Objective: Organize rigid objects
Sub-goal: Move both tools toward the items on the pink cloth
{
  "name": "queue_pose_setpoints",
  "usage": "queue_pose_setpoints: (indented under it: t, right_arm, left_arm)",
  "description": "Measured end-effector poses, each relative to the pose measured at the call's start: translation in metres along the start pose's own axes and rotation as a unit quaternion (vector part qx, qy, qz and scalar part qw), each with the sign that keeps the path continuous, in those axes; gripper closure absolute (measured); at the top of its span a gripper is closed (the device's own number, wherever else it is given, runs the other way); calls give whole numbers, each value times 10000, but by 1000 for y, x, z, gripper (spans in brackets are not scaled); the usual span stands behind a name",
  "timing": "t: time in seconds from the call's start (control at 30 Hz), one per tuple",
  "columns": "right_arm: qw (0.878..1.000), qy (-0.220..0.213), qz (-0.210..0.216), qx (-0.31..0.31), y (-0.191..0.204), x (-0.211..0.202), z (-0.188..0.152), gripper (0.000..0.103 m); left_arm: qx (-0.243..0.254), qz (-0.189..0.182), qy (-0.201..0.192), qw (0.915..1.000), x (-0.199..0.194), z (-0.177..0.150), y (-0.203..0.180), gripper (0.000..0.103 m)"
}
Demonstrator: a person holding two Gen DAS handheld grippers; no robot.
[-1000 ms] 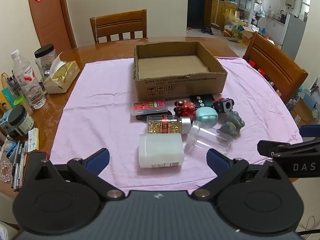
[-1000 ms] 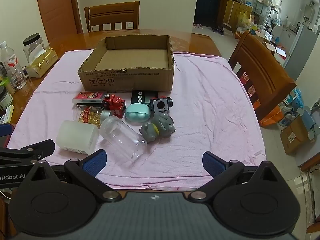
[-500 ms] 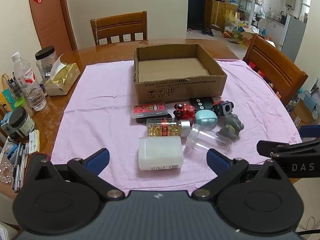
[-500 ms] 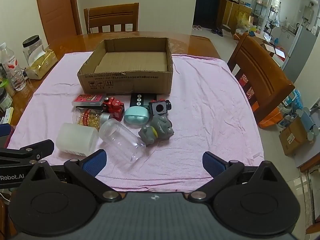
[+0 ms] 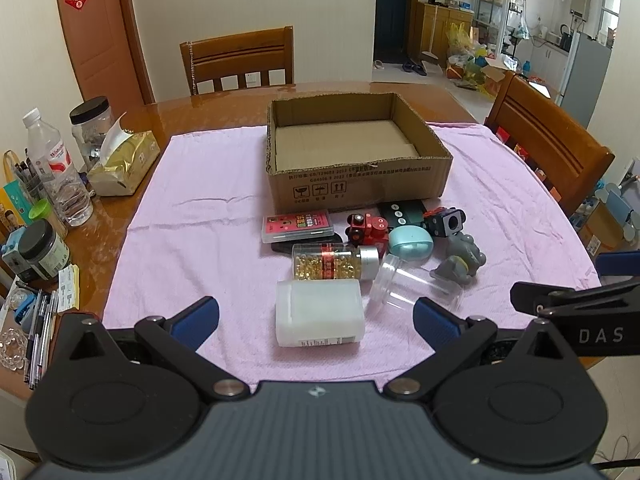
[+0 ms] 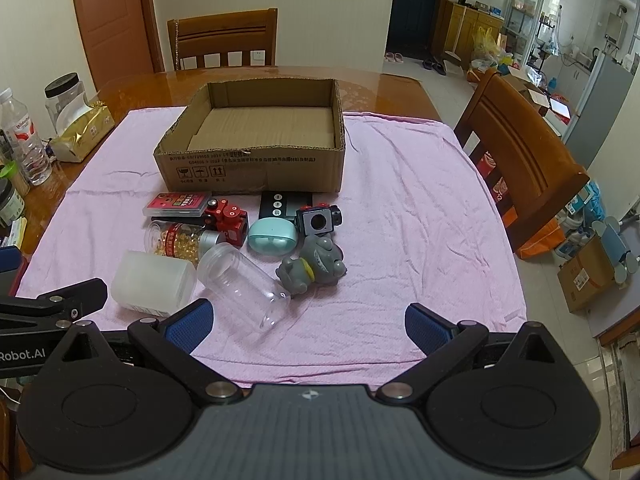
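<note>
With both tools spread wide and empty, the left gripper [image 5: 316,318] low behind the frosted white container [image 5: 319,312] and the right gripper [image 6: 307,322] just behind the clear jar [image 6: 243,284], I'd start on the near row: straddle the white container across its short sides and close gently (that plastic looks slick), then lift it over the wall of the cardboard box [image 5: 360,186]. The box sits empty at mid-cloth, its front wall just behind the clutter of small items.
</note>
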State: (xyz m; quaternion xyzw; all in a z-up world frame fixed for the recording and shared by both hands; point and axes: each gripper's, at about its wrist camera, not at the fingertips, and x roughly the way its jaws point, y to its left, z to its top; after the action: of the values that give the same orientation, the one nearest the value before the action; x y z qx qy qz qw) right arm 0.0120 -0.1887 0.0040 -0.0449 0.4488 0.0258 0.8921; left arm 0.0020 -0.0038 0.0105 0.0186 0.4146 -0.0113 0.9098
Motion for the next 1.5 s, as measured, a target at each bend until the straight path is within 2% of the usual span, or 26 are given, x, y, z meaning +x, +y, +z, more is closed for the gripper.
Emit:
queue_pose_setpoints:
  t: [1.03,1.5]
  right_arm:
    - [10000,-39,-67,-32,1,4,6,0]
    - [9999,-68,-103,-60,2,10,8,0]
  left_arm:
    - [-6,-96,-8,10000,3,6,0,1]
    - [19,-262,-37,9996,14,5,3,1]
